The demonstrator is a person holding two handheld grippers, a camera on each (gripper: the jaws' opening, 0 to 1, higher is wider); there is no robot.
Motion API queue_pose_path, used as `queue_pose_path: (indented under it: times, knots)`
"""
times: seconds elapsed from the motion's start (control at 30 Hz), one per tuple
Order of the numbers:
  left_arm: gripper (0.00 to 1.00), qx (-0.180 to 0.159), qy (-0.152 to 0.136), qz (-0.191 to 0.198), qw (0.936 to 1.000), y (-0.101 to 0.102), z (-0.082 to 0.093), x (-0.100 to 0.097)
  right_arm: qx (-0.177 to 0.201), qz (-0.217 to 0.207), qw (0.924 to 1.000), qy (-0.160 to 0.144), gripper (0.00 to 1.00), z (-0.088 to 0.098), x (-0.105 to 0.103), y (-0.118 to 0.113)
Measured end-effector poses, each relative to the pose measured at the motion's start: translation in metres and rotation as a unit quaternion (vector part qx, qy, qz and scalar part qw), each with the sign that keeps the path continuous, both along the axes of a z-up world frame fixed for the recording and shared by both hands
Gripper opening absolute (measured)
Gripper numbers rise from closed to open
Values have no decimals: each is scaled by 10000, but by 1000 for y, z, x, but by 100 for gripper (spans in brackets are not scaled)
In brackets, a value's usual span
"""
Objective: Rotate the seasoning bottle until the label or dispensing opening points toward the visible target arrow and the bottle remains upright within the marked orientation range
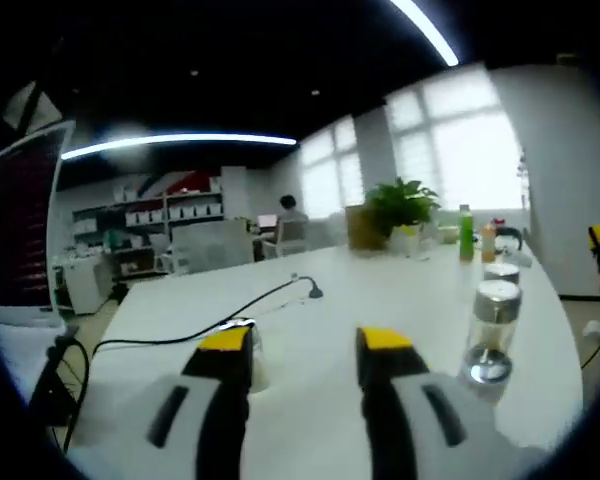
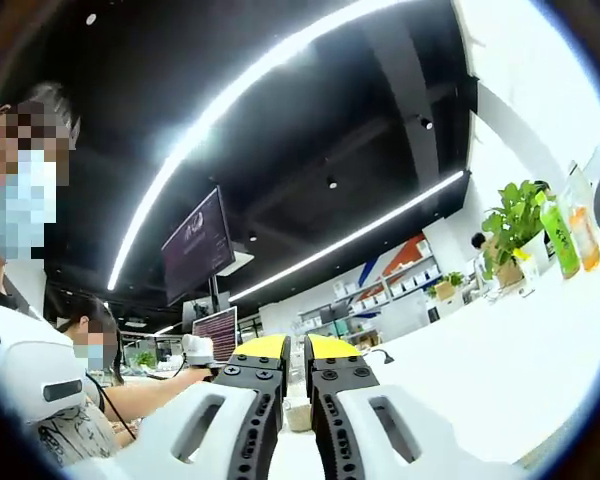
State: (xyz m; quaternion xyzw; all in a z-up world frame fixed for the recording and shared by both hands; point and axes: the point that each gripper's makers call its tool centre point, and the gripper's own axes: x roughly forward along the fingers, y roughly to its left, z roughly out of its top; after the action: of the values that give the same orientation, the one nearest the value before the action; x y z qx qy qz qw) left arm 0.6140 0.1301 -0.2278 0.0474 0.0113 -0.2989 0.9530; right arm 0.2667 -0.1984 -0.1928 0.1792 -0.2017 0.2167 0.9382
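A clear seasoning bottle (image 1: 492, 330) with a metal cap stands upright on the white table (image 1: 320, 310), just right of my left gripper (image 1: 305, 342). That gripper is open, and its yellow-tipped jaws hold nothing. A second capped bottle (image 1: 502, 272) stands right behind the first. My right gripper (image 2: 296, 350) points up and across the room, its jaws close together with a narrow gap. A small clear and beige thing (image 2: 298, 405) shows in that gap; whether the jaws grip it I cannot tell.
A black cable (image 1: 210, 320) runs over the table's left half. At the far end stand a potted plant (image 1: 400, 205), a green bottle (image 1: 466, 235) and an orange bottle (image 1: 488, 243). Two people (image 2: 40, 350) are at the left of the right gripper view, near monitors (image 2: 215, 335).
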Motion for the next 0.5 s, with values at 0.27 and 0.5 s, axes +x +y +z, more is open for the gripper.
queue_pose_path:
  times: [0.27, 0.5]
  knots:
    - [42, -522, 195, 441, 9975, 13, -11, 60, -45, -270, 9996, 24, 4, 3, -6, -2]
    - [48, -394, 288, 358, 9982, 3, -24, 75, 66, -619, 9981, 35, 4, 1, -14, -8]
